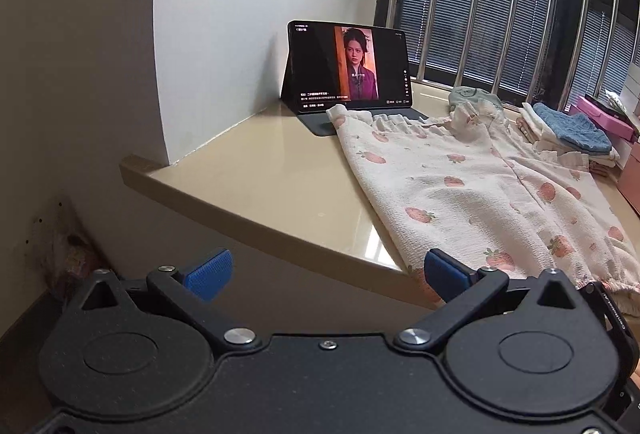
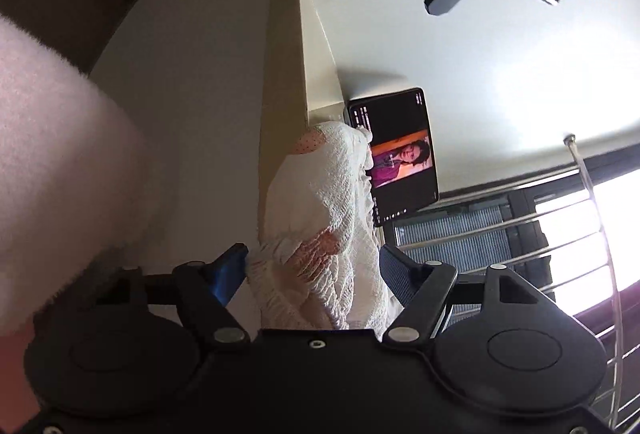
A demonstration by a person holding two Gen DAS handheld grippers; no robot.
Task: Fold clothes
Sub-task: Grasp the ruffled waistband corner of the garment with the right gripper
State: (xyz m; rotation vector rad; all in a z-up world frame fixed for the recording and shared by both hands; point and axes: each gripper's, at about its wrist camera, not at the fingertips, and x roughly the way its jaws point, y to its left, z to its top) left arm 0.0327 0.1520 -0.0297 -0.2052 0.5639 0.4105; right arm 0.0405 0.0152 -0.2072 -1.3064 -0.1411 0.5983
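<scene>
Strawberry-print garment (image 1: 472,193) is lying spread across the worktop (image 1: 256,177) for folding. Left hand-held gripper (image 1: 324,274) is hovering wide open, empty; right hand-held gripper (image 2: 312,270) is straddling the bunched hem, unclosed.

Strawberry-print garment (image 1: 480,193) hem behind gripper body; folded stack (image 1: 568,133) edge-cropped.

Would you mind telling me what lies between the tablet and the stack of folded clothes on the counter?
In the left wrist view, the strawberry-print garment spreads between the tablet and the folded stack, with a crumpled green piece behind it.
</scene>
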